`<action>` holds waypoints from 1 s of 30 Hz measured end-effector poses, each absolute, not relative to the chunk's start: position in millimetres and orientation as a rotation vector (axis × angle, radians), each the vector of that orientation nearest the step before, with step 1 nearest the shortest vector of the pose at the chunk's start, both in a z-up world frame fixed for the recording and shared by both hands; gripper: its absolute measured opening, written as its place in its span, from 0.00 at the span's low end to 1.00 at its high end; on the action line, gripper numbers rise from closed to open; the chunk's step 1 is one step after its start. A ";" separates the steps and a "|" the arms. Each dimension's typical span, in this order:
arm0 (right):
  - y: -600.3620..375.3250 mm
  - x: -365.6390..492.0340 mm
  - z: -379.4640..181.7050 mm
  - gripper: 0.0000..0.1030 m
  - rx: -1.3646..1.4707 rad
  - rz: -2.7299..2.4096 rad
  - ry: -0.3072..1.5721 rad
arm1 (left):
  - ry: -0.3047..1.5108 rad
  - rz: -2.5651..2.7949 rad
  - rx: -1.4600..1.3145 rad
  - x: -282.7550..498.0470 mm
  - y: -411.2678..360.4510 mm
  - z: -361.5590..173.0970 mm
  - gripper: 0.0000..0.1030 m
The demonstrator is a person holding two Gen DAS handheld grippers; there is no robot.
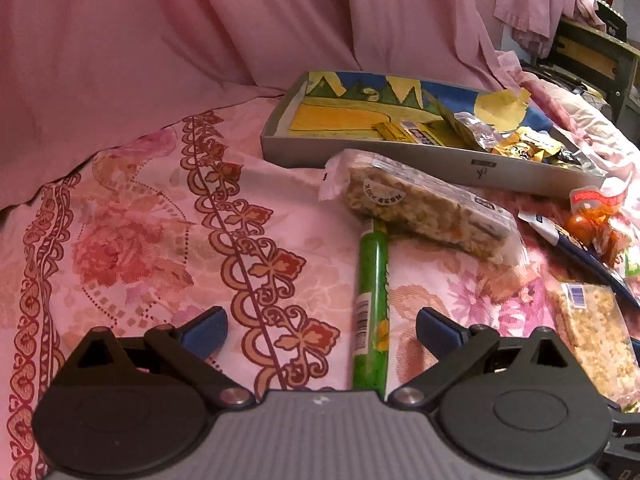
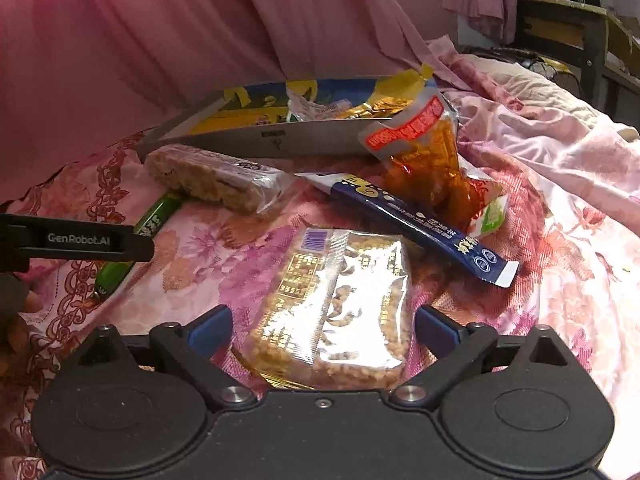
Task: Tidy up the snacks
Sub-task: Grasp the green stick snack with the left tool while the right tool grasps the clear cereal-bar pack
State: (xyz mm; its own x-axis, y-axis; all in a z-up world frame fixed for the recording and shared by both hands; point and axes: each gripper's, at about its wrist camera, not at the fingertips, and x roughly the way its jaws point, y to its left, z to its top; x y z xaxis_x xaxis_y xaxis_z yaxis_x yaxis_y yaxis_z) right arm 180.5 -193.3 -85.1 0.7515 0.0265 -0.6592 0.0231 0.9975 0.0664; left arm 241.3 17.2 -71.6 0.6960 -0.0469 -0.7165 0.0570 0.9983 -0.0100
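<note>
Snacks: two nut bars (image 2: 330, 312), one tray (image 2: 256, 136)

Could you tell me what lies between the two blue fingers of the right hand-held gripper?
In the right wrist view, a clear-wrapped peanut brittle bar lies on the bedspread between the fingers of the right hand-held gripper, which stand open and clear of it.

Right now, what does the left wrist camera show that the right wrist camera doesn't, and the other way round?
Only the left wrist view shows the left gripper from behind, jaws open over the green tube, and the tray's painted floor.

Only the right wrist view shows the right gripper, jaws open either side of the flat nut brittle pack, the full blue stick packet, and part of a hand at the left edge.

Both show the tray, green tube, long cereal bar, orange snack bag and floral bedspread.
</note>
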 end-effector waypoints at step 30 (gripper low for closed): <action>-173.0 172.9 -83.8 0.83 -0.032 0.128 0.685 | 0.872 -0.204 -0.110 238.8 7.3 -67.8 0.31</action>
